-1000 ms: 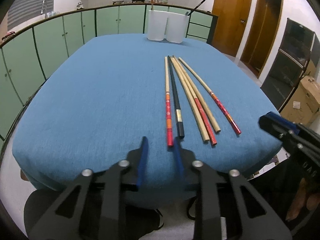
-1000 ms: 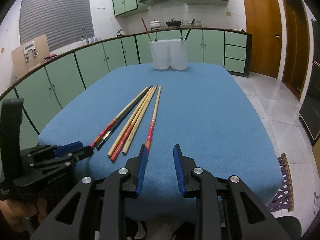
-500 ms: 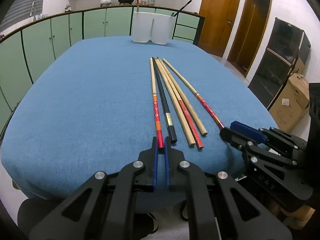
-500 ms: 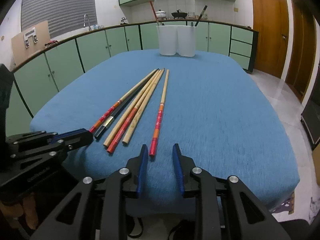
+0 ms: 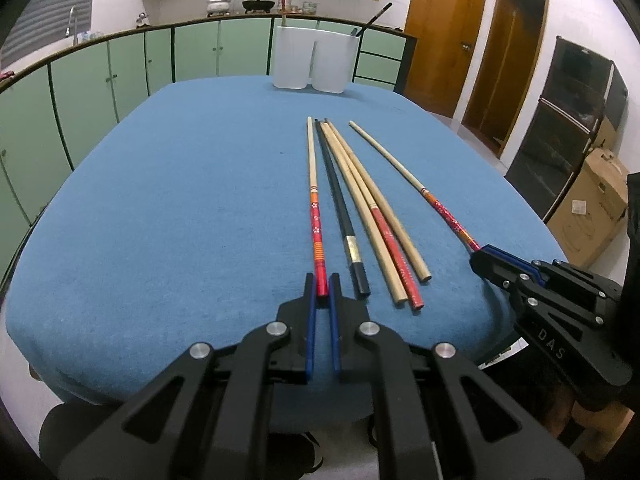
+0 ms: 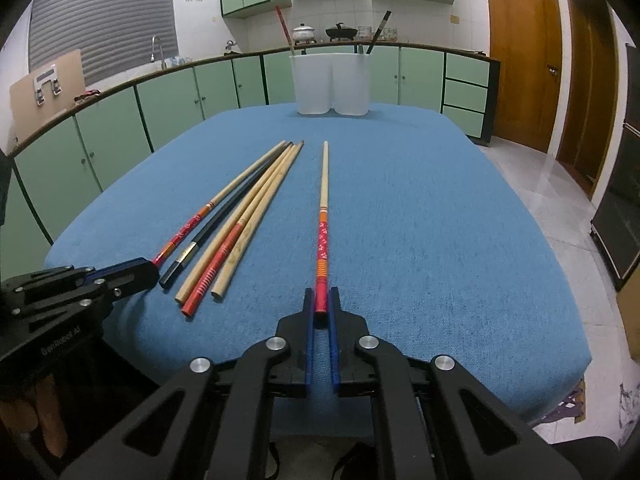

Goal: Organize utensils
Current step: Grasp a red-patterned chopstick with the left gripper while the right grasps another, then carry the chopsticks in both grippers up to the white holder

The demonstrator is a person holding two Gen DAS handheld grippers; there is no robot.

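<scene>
Both grippers, left (image 5: 322, 286) and right (image 6: 321, 300), are closed on the red butts of two flowered chopsticks (image 5: 313, 200) (image 6: 322, 216) lying on the blue table (image 5: 180, 200). Held so far back, either could pivot or slip when lifted.

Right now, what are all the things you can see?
Flowery chopsticks: two, red-and-cream, outer sides of the row.
Black chopstick: one, black, beside the left flowery one.
Wooden chopsticks: three, tan, one red-ended, middle of row.
Holder: one, white, far table end, holding two sticks.
Tablecloth: one, blue, under everything.
Cabinets: many, green, behind table.
Left gripper: one, black, blue fingers shut on a flowery chopstick.
Right gripper: same, on the other.
</scene>
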